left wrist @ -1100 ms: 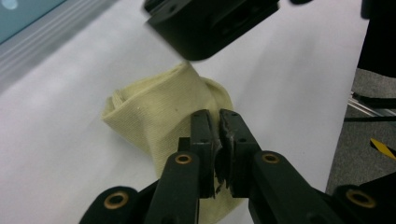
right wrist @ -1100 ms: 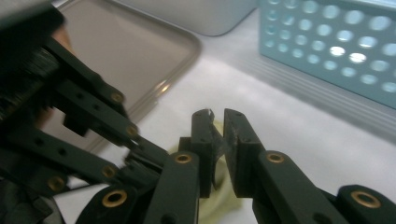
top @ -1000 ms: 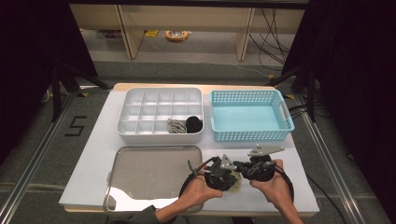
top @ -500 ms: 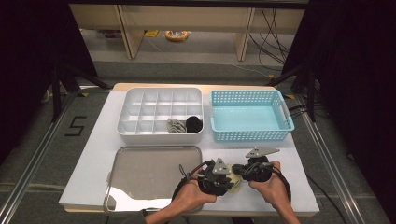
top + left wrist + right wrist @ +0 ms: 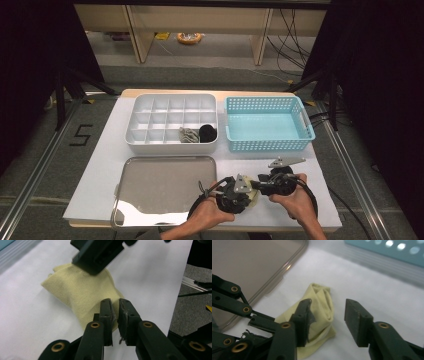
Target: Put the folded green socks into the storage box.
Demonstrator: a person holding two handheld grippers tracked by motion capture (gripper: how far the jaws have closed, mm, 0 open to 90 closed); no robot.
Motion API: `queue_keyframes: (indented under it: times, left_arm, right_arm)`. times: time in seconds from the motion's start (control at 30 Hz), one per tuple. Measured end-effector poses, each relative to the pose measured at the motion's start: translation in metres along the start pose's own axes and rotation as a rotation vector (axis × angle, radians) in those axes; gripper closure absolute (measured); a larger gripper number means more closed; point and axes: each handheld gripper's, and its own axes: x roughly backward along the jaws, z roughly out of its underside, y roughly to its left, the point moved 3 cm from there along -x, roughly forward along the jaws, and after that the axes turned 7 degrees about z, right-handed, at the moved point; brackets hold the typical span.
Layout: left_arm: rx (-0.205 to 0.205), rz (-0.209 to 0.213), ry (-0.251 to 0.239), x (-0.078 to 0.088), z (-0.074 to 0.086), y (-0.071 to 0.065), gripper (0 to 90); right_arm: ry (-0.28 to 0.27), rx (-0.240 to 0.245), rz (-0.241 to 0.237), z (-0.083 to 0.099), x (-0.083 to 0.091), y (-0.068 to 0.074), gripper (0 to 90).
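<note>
- Since the earlier high view, both hands have drawn a little closer together at the near edge of the desk (image 5: 320, 165), and the right tongs (image 5: 329, 315) have just been opening, with the yellow cloth (image 5: 82, 295) lying partly between their jaws.
- Desk layout, by size: a metal tray (image 5: 165, 185) lies at the near left, a white divided box (image 5: 150, 115) stands at the far left, and a blue basket (image 5: 265, 125) stands at the far right.
- Both forearms come in from the bottom of the high view; the left hand (image 5: 212, 212) and the right hand (image 5: 295, 200) sit side by side just right of the tray, each wrapped around its tool.
- In the high view, the left tongs (image 5: 250, 187) point to the right, towards the other tool, whose jaws meet them over the cloth.
- Left tongs stand narrow: in the left gripper view their jaws are nearly together and pinch a fold at the near corner of the cloth.
- Right tongs stand about half open; one jaw rests against the cloth's folded side, the other stands apart from it over bare desk.
- Yellow cloth lies bunched on the desk between the two tools, just beside the tray's rounded corner and near the basket.
- From above, the tools and hands cover most of the cloth, leaving a pale edge in sight.
- Two small items, one grey and one black, sit in the box's near compartments; what they are is too small to tell.
</note>
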Motion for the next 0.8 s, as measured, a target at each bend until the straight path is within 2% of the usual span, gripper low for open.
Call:
queue_keyframes:
  times: [0.03,0.07,0.1,0.13,0.17,0.2,0.23,0.27,0.3,0.33,0.37,0.4,0.43,0.5,0.6,0.67,0.7,0.73,0.77,0.8]
  left_arm:
    - [0.000,0.000,0.000,0.000,0.000,0.000,79.6]
    - [-0.006,0.001,0.004,0.000,0.000,-0.001,79.2]
    - [0.008,-0.002,-0.015,-0.001,0.000,-0.003,78.7]
    - [0.011,-0.003,-0.024,-0.002,-0.001,-0.003,78.2]
    - [0.007,-0.002,-0.020,-0.001,-0.001,-0.003,78.0]
    - [0.011,-0.002,-0.020,-0.001,-0.001,-0.003,77.6]
    - [-0.012,0.000,0.006,0.001,0.000,-0.002,77.1]
    - [0.012,0.000,-0.023,0.000,0.000,-0.005,76.6]
    - [0.007,0.014,-0.009,0.003,0.001,-0.006,76.0]
    - [0.027,0.022,-0.032,0.004,0.002,-0.009,75.0]
    - [-0.009,0.028,-0.006,0.009,0.004,-0.009,74.7]
    - [-0.004,0.029,-0.016,0.014,0.007,-0.012,73.7]
    - [0.007,0.032,-0.028,0.018,0.010,-0.013,72.6]
    - [0.022,0.028,-0.035,0.028,0.016,-0.012,71.2]
    - [0.057,0.017,-0.070,0.040,0.024,-0.008,68.5]
    - [0.053,0.003,-0.062,0.051,0.030,-0.001,67.1]
    - [0.063,-0.004,-0.069,0.056,0.033,0.002,66.3]
    - [0.082,-0.004,-0.081,0.061,0.036,0.005,65.4]
    - [0.071,-0.011,-0.077,0.065,0.038,0.008,64.3]
    - [0.096,-0.017,-0.096,0.069,0.041,0.011,63.6]
  right_arm:
    - [0.016,0.005,-0.009,0.000,-0.002,0.000,52.3]
    - [-0.009,-0.022,0.003,0.000,-0.007,0.001,50.9]
    - [0.035,-0.010,-0.021,0.001,-0.007,0.001,49.8]
    - [0.051,-0.060,-0.054,0.002,-0.011,0.005,49.2]
    - [0.047,-0.031,-0.044,0.001,-0.014,0.002,47.5]
    - [0.058,-0.041,-0.035,0.002,-0.018,0.001,46.7]
    - [0.091,-0.047,-0.037,0.002,-0.019,0.001,46.7]
    - [0.068,-0.053,-0.040,0.003,-0.023,-0.001,46.3]
    - [0.075,-0.067,-0.036,0.003,-0.024,-0.001,46.3]
    - [0.074,-0.075,-0.055,0.004,-0.025,-0.002,46.3]
    - [0.101,-0.100,-0.059,0.004,-0.023,0.000,46.2]
    - [0.090,-0.103,-0.061,0.004,-0.024,0.000,46.3]
    - [0.085,-0.086,-0.059,0.004,-0.024,-0.001,46.5]
    - [0.066,-0.085,-0.052,0.004,-0.027,-0.001,46.7]
    - [0.116,-0.068,-0.054,0.003,-0.024,-0.002,47.1]
    - [0.095,-0.068,-0.066,0.002,-0.027,-0.001,48.4]
    - [0.110,-0.071,-0.071,0.002,-0.027,-0.001,49.8]
    - [0.123,-0.058,-0.079,0.001,-0.026,-0.001,53.6]
    - [0.122,-0.053,-0.122,0.001,-0.028,0.001,57.4]
    - [0.112,-0.061,-0.130,0.002,-0.029,0.002,58.1]
